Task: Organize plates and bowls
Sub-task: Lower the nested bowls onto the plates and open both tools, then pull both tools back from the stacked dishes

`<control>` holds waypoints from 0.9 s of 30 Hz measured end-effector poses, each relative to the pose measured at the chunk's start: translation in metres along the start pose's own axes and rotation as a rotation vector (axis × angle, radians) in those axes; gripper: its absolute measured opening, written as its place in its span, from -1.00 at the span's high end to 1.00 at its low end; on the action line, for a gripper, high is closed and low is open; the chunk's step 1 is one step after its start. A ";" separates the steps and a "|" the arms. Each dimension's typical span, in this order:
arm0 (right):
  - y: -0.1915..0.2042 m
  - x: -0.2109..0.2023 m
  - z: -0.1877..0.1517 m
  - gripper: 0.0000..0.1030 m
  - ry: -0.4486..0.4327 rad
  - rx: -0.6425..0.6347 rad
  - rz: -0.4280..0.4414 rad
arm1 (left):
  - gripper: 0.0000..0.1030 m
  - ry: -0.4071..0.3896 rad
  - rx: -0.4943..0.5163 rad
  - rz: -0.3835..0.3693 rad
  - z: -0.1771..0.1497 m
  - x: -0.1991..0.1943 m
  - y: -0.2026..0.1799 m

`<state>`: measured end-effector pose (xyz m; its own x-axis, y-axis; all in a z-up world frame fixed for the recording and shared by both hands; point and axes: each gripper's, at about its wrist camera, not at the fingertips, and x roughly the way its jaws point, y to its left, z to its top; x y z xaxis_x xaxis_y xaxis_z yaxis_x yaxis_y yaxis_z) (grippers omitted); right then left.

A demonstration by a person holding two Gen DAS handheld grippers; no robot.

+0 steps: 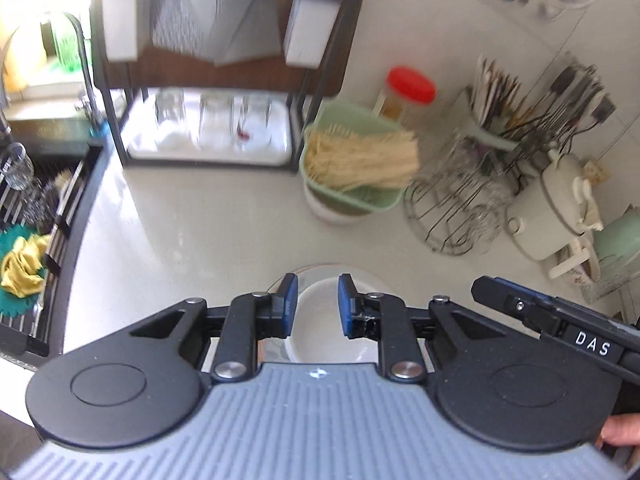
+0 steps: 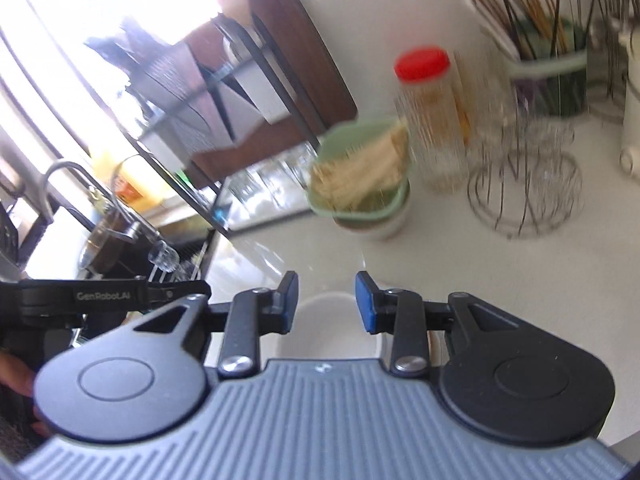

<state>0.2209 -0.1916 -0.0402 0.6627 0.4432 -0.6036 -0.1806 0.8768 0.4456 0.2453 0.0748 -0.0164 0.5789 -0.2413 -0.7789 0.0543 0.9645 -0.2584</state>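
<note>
We see both grippers over a pale counter (image 1: 192,240), each parted and holding nothing. The left gripper (image 1: 318,306) has a narrow gap between its blue pads, and through that gap, low in the centre of the left wrist view, lies a white bowl (image 1: 320,320) sitting in a plate (image 1: 360,276) whose rim curves just behind it. The right gripper (image 2: 327,302) stands a little wider, and the same bowl (image 2: 328,328) shows between and below its fingers, at the lower centre of the right wrist view. Neither set of pads touches the china, as far as we can tell.

The dish rack (image 1: 216,80) fills the upper left of the left view, with glasses in its tray. To the right of it stand a green basket (image 1: 352,168) of pale sticks, a red-capped jar (image 1: 408,92), a wire stand (image 1: 456,208) and a white pot (image 1: 556,208). The sink (image 1: 36,208) lies at the left edge.

We judge the step in hand to be taking the bowl off the plate so the two can be stored apart. To do it well, we would open one gripper wider than the rim wall, come down with one pad inside and one outside the bowl, and close firmly before lifting. We would steady the plate with the other gripper, since glazed china slides easily. Both views are blurred, so we would slow down before closing in.
</note>
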 end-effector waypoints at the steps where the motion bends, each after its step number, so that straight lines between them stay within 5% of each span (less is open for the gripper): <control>1: 0.002 -0.008 0.001 0.31 -0.009 -0.016 -0.002 | 0.54 -0.015 0.003 0.002 -0.001 -0.008 -0.003; 14: 0.016 -0.119 -0.025 0.31 -0.164 -0.133 -0.014 | 0.52 -0.153 0.037 0.013 -0.068 -0.104 -0.050; 27: 0.016 -0.189 -0.094 0.31 -0.219 -0.161 -0.007 | 0.18 -0.183 0.018 0.073 -0.167 -0.163 -0.076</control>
<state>0.0249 -0.2442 0.0189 0.8025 0.4013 -0.4416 -0.2771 0.9061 0.3198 0.0109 0.0235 0.0350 0.7200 -0.1482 -0.6779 0.0200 0.9810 -0.1932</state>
